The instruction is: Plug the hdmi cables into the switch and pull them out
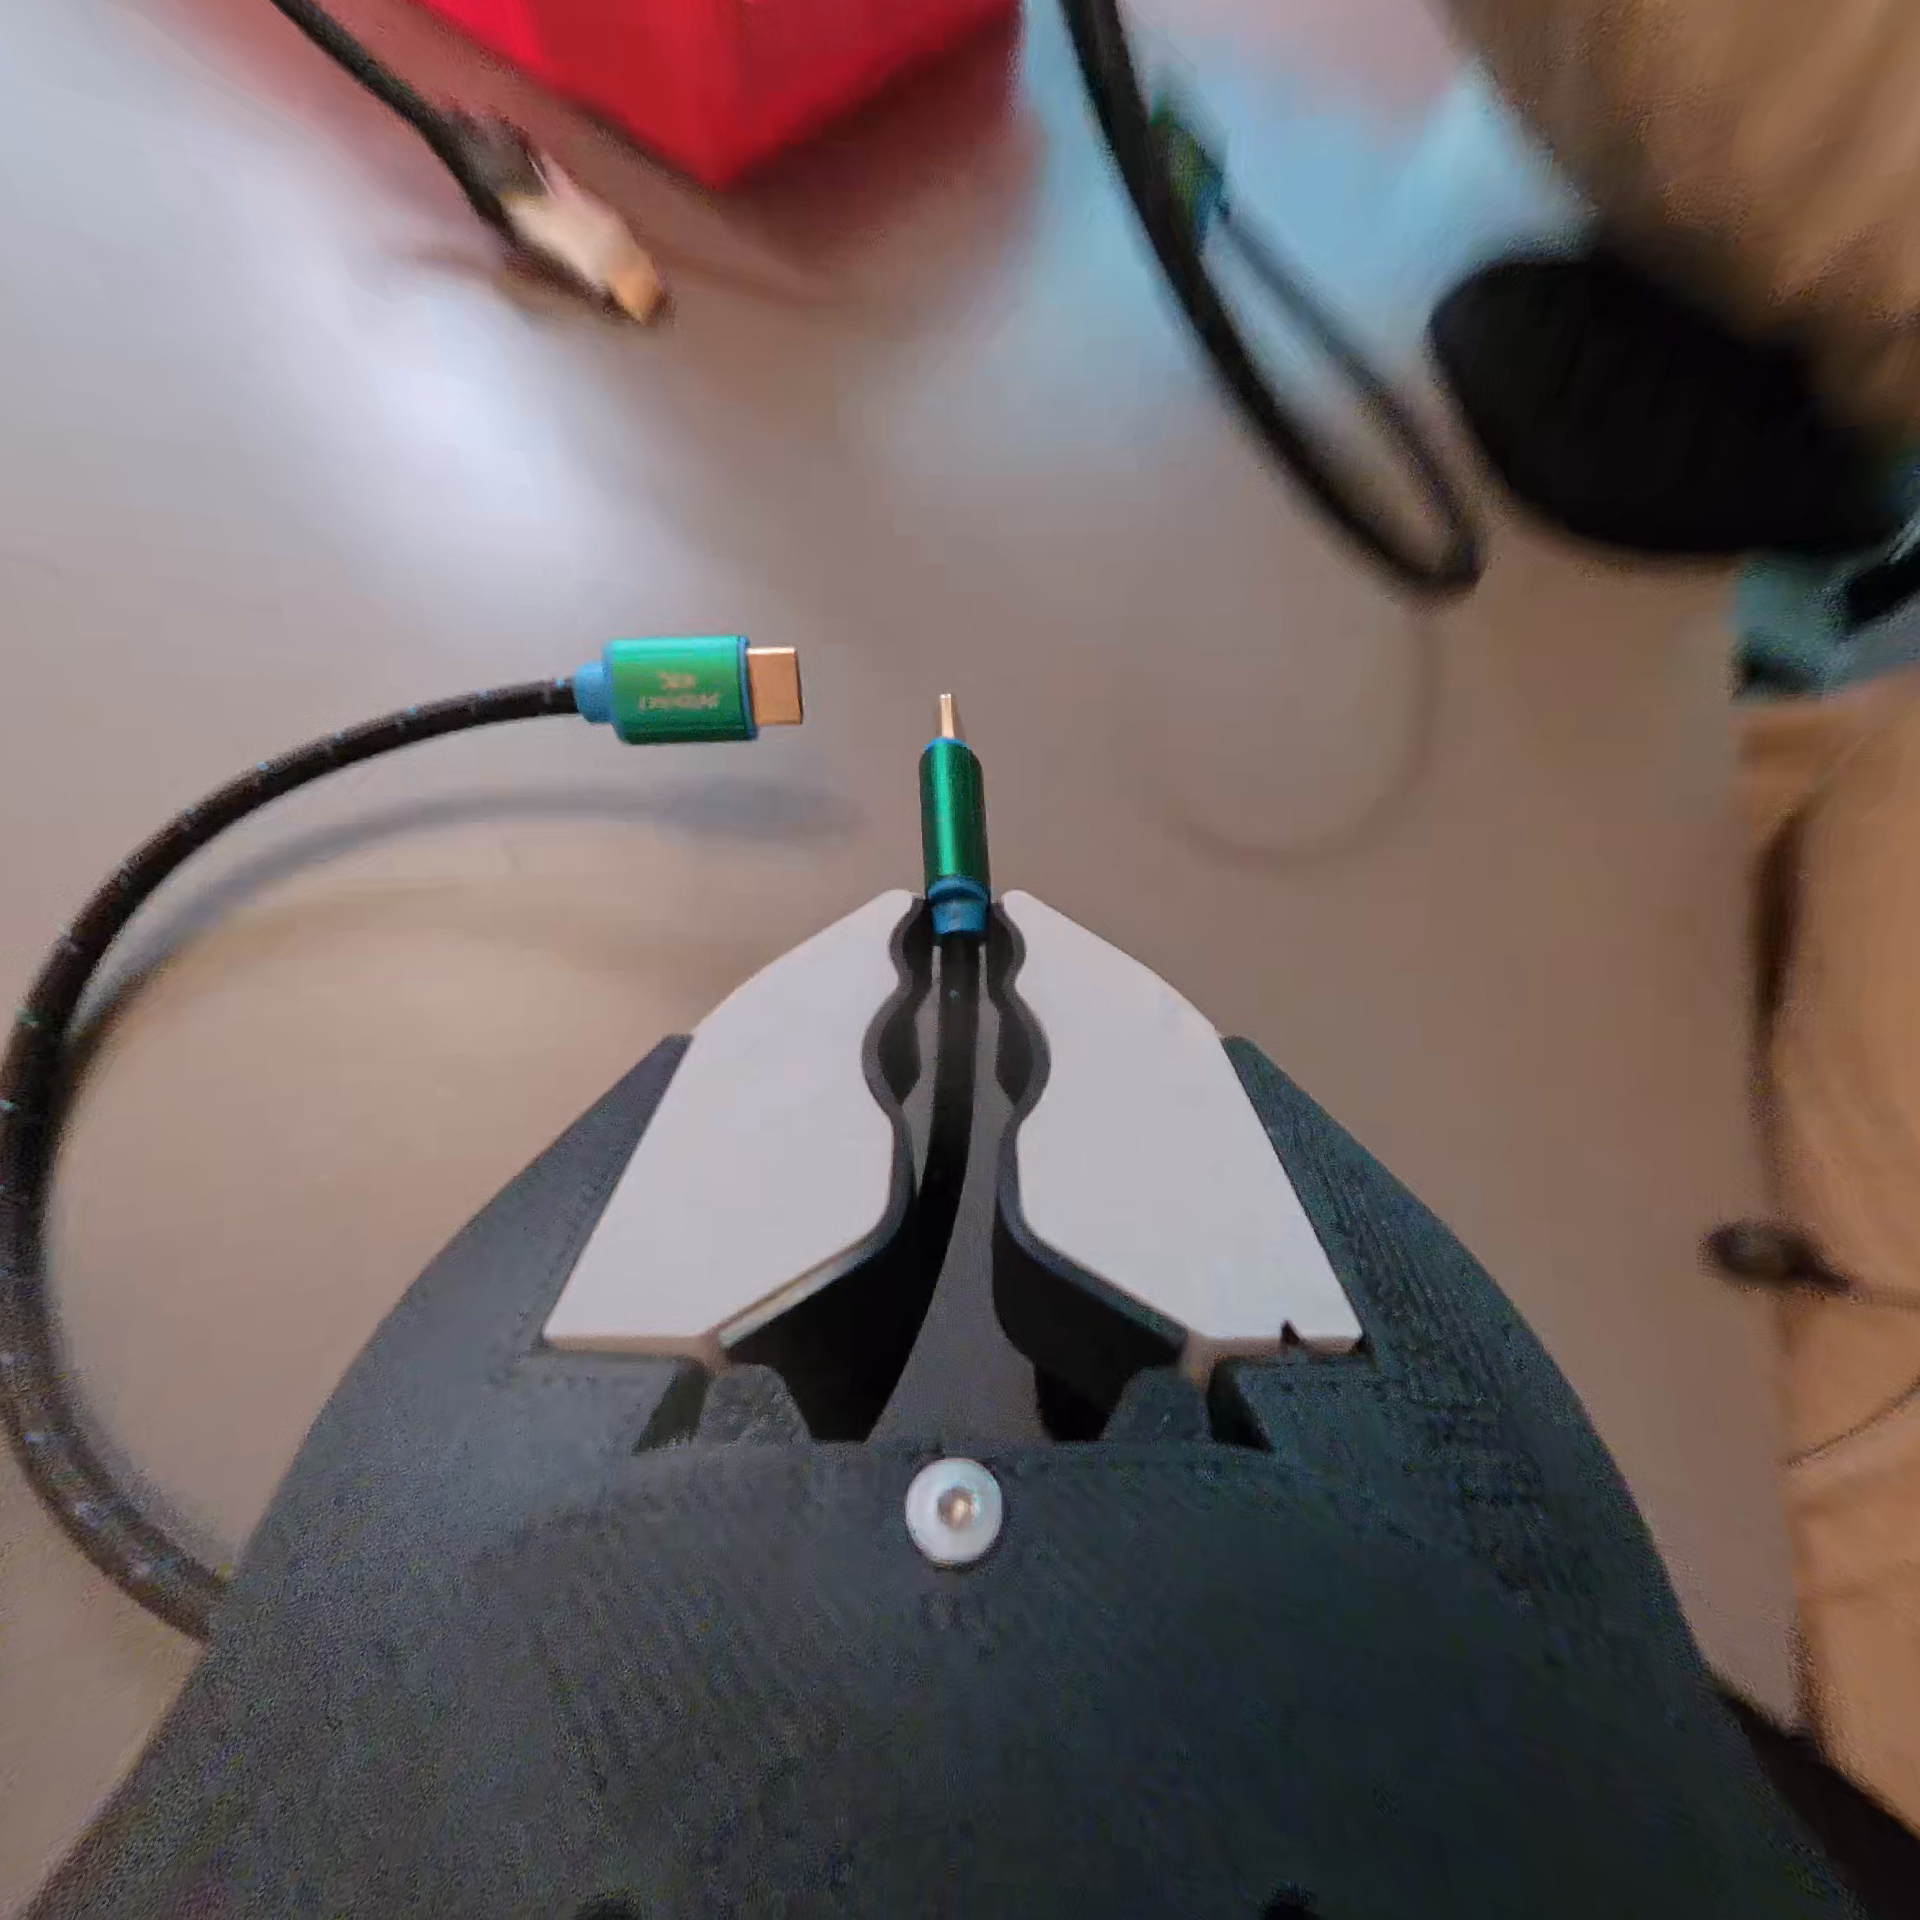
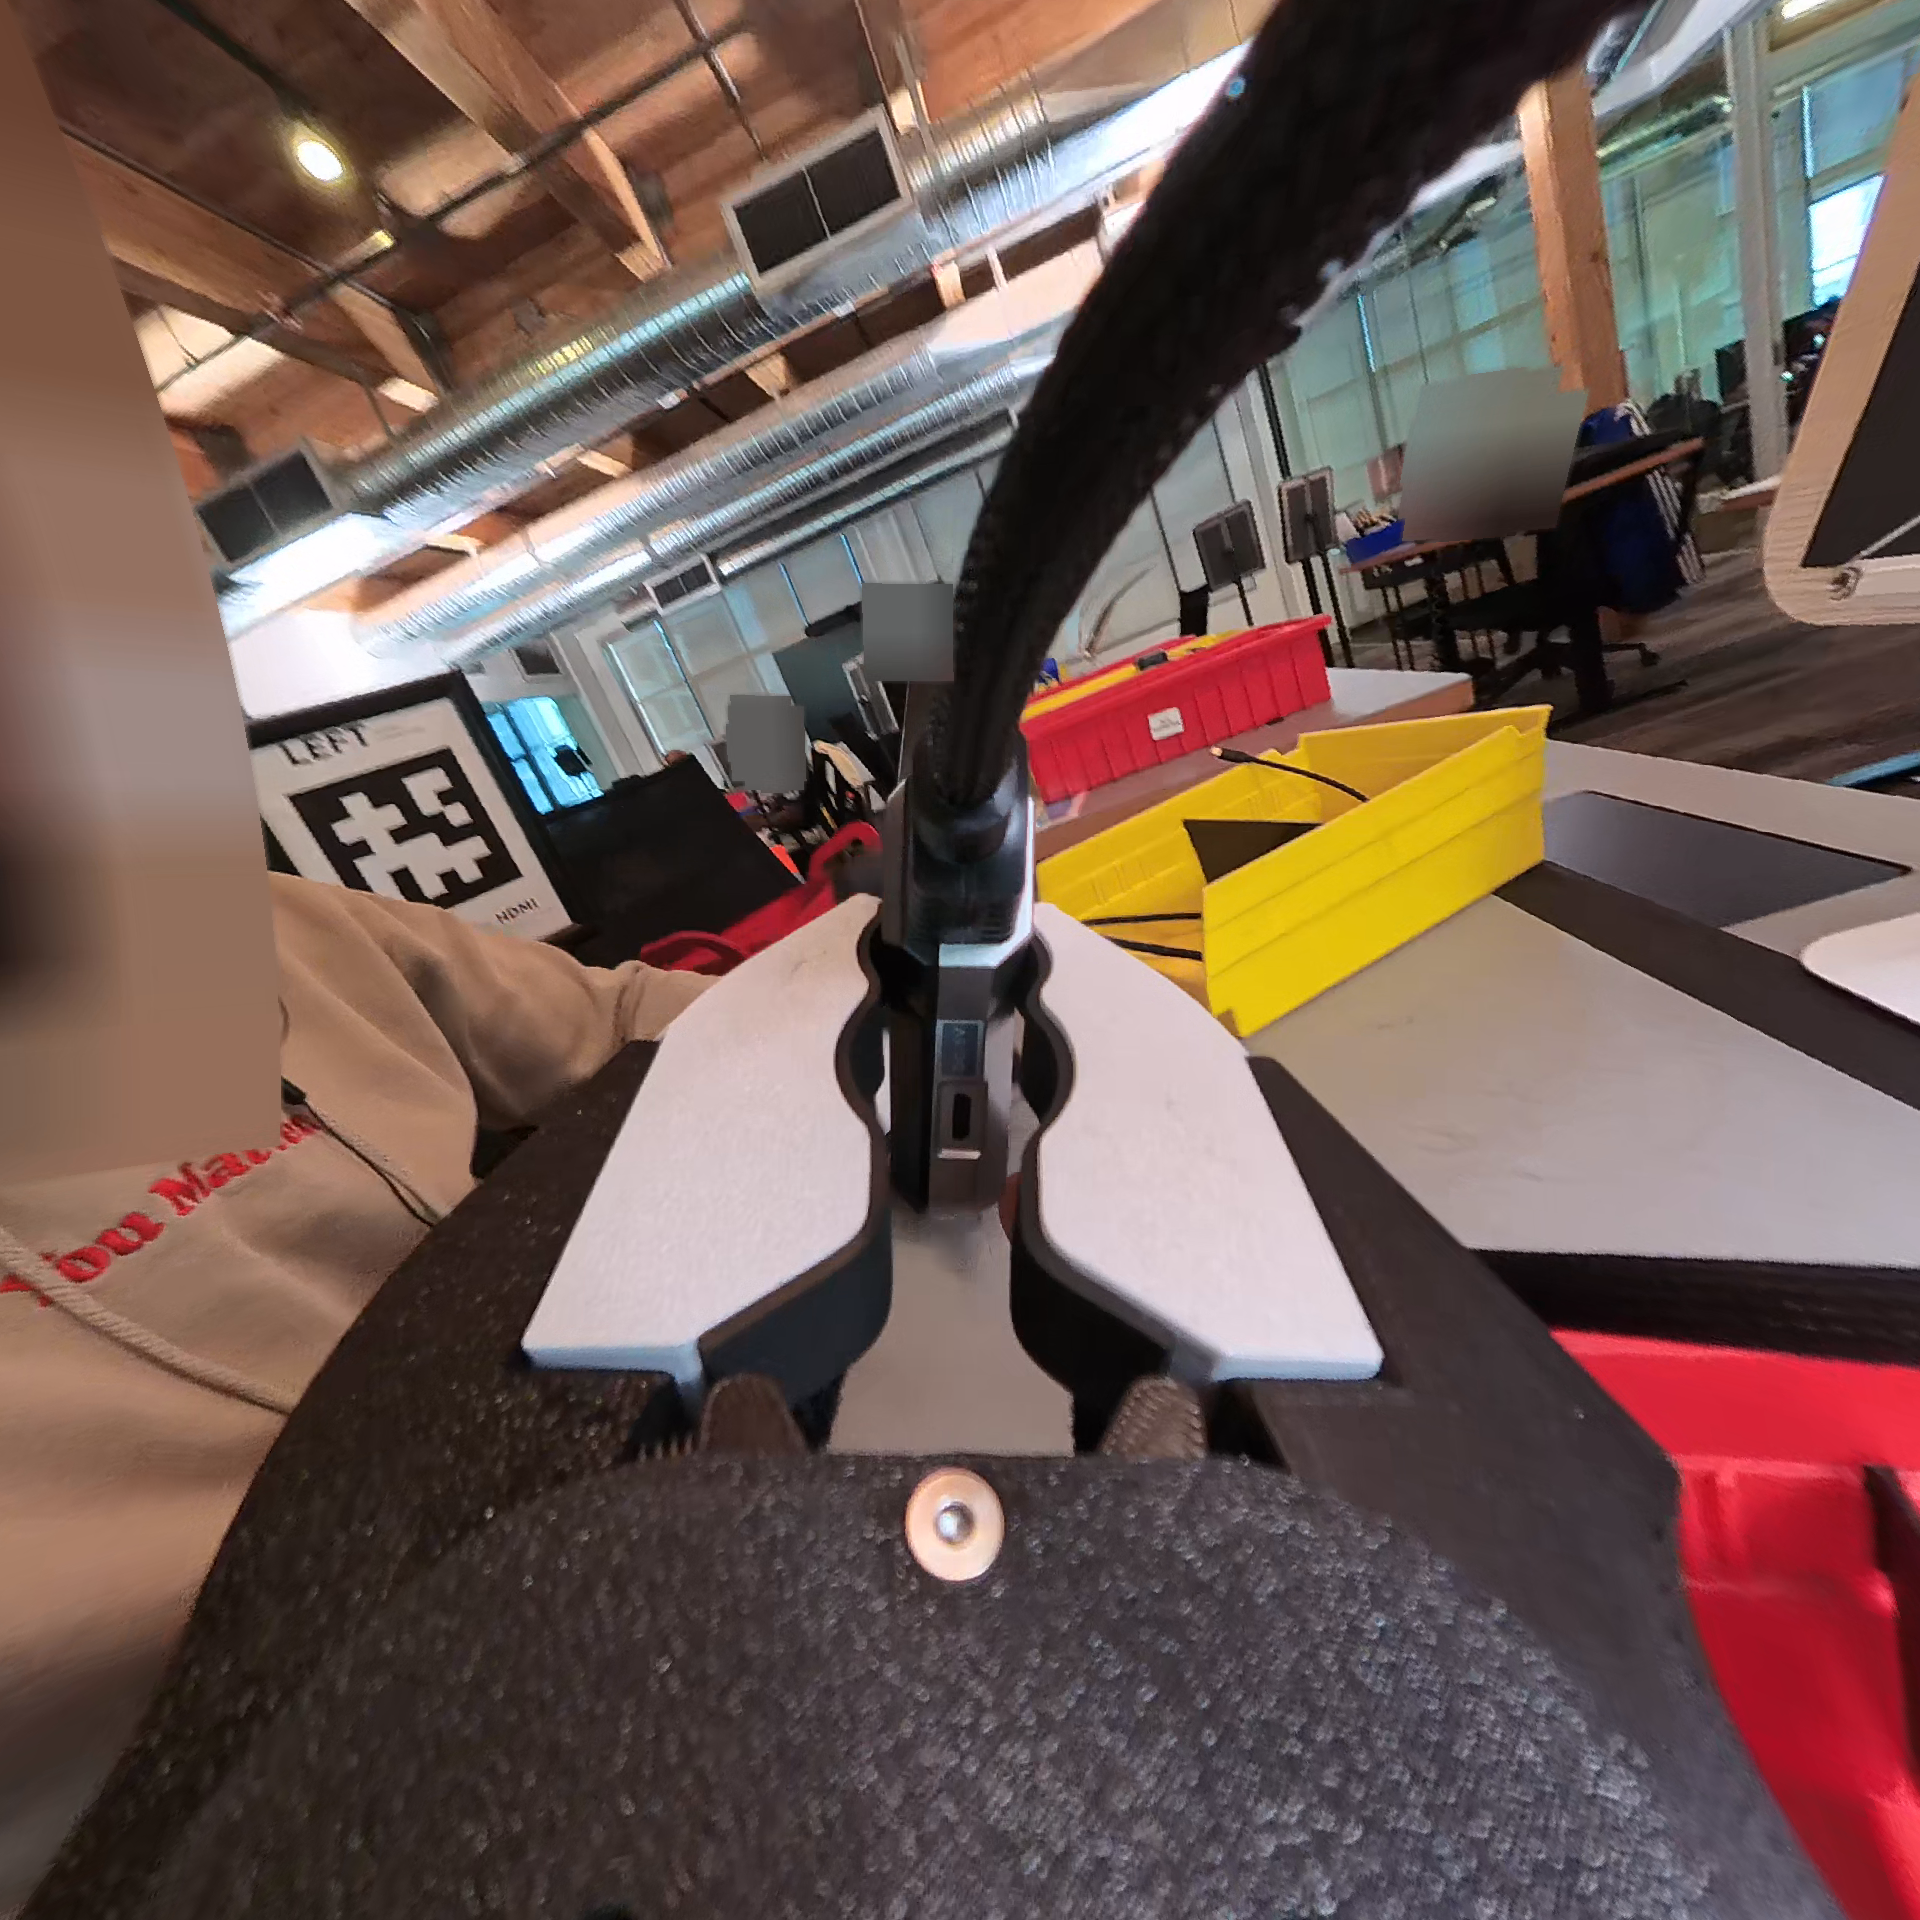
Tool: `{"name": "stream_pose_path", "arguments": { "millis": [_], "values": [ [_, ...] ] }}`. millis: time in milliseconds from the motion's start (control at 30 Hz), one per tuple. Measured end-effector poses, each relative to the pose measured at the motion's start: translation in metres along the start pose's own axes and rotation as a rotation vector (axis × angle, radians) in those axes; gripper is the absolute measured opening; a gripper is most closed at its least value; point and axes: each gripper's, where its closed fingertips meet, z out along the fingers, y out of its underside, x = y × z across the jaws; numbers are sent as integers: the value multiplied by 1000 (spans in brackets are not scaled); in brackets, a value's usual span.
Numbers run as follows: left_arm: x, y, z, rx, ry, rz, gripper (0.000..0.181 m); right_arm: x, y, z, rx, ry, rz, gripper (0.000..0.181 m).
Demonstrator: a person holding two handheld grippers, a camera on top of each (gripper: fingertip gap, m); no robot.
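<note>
Three plugs show in the left wrist view: the left gripper (image 1: 958,914) pinches one green plug (image 1: 953,821) at its blue collar, edge-on, pointing straight ahead above the table (image 1: 1039,644); a second green plug (image 1: 698,690) points right; a blurred third plug (image 1: 582,244) lies beyond. One switch (image 2: 956,1023) stands on edge, clamped in the right gripper (image 2: 954,966), tilted toward the ceiling, a braided cable (image 2: 1122,416) arching from its far end.
</note>
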Motion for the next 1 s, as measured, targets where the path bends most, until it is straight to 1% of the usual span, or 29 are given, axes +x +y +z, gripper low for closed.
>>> {"name": "stream_pose_path", "arguments": {
  "millis": [100,167,200,300,400,467,567,633,767,867,933,1000],
  "values": [
    [-5,-62,-30,216,50,-97,10,-1,5,7,-36,5,-7,21],
    [-3,-99,-42,290,70,-104,10,-1,9,14,-59,13,-7,21],
    [-1,-115,-44,301,71,-88,10,-1,11,18,-68,16,-4,21],
    [7,-150,-34,269,96,-45,10,0,15,28,-88,23,13,21],
    [6,-171,-22,219,116,-32,10,-4,23,33,-130,5,-12,21],
    [6,-178,-17,193,180,-53,10,-6,27,35,-152,-1,-22,21],
    [7,-182,-14,217,222,-56,10,-8,29,36,-155,-19,-12,21],
    [6,-181,-13,244,240,-72,10,-8,30,37,-156,-24,-1,21],
    [2,-172,-11,232,255,-79,10,-4,39,41,-178,-36,33,21],
    [-4,-167,-11,209,232,-63,10,-1,48,42,-208,-39,72,21],
    [-12,-163,-11,183,163,-35,10,2,54,43,-231,-36,96,21],
    [-15,-159,-11,157,124,18,10,3,59,44,-248,-41,122,21]
  ]
}}
